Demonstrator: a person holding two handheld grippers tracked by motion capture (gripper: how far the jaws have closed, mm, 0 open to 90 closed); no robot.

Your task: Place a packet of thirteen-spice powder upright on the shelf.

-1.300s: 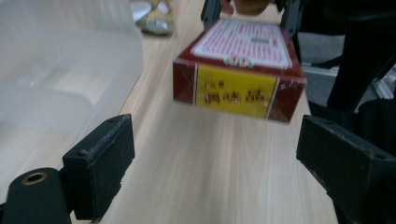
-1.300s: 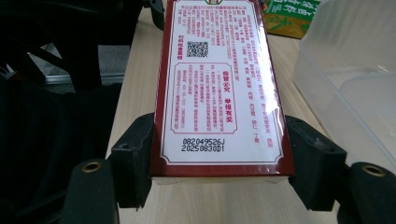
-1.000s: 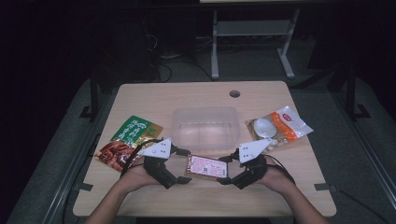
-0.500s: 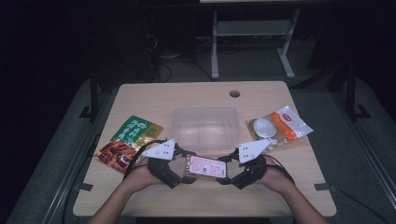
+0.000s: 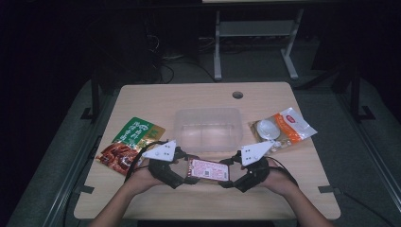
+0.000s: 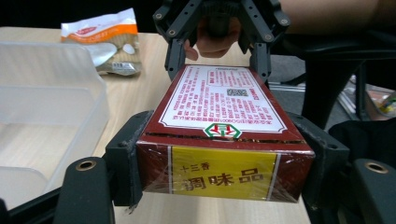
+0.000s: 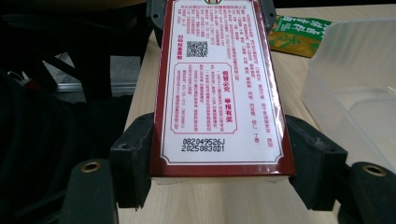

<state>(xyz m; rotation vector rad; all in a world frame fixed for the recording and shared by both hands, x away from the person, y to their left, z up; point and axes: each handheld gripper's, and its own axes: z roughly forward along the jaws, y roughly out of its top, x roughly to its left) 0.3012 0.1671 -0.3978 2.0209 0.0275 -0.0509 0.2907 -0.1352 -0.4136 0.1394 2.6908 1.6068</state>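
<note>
A dark red box (image 5: 208, 170) with a white printed label lies lengthwise between my two grippers, near the table's front edge. My left gripper (image 5: 189, 171) holds its left end. Its jaws have just been closing, and in the left gripper view the pads (image 6: 123, 161) press the sides of the box (image 6: 219, 100) by its yellow end face. My right gripper (image 5: 228, 174) grips the other end. In the right gripper view the right gripper (image 7: 219, 175) clamps the box (image 7: 219, 84) at both sides. I cannot tell whether the box rests on the table.
An empty clear plastic tub (image 5: 208, 127) stands just behind the box at mid-table. A green and red food pouch (image 5: 130, 142) lies at the left, an orange and white pouch (image 5: 283, 128) at the right. The wooden table (image 5: 189, 99) has a cable hole (image 5: 237, 94) at the back.
My left gripper's jaws have drawn in onto the box's left end. The right gripper and the box stay where they were.
</note>
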